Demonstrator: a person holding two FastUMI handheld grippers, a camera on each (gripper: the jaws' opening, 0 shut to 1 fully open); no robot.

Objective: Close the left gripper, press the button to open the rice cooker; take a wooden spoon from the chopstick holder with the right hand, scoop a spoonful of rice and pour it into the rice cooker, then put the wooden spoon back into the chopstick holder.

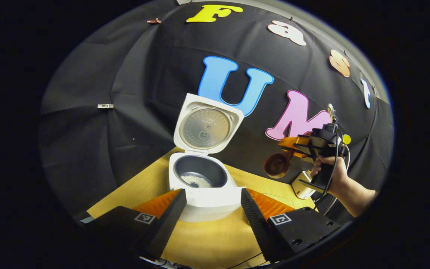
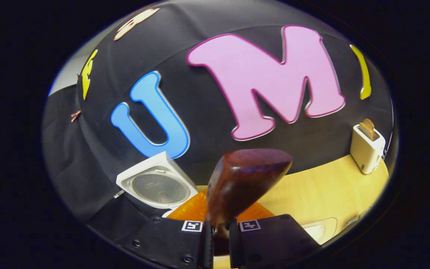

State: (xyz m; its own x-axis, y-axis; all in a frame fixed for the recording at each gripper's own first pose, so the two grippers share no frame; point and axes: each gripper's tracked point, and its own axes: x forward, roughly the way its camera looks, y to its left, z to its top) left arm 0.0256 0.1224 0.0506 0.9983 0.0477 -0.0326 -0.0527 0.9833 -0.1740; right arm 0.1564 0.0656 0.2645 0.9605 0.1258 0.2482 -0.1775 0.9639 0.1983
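Your right gripper [image 2: 218, 228] is clenched on the wooden spoon [image 2: 243, 181], held in the air right of the open rice cooker [image 1: 203, 179] (rice inside); your left gripper [image 1: 211, 209] is spread wide before it

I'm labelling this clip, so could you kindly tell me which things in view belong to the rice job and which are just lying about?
Job:
white rice cooker, lid open
white rice in its pot
dark brown wooden spoon, held in right tool
white chopstick holder

Lying about:
metal clip on the cloth
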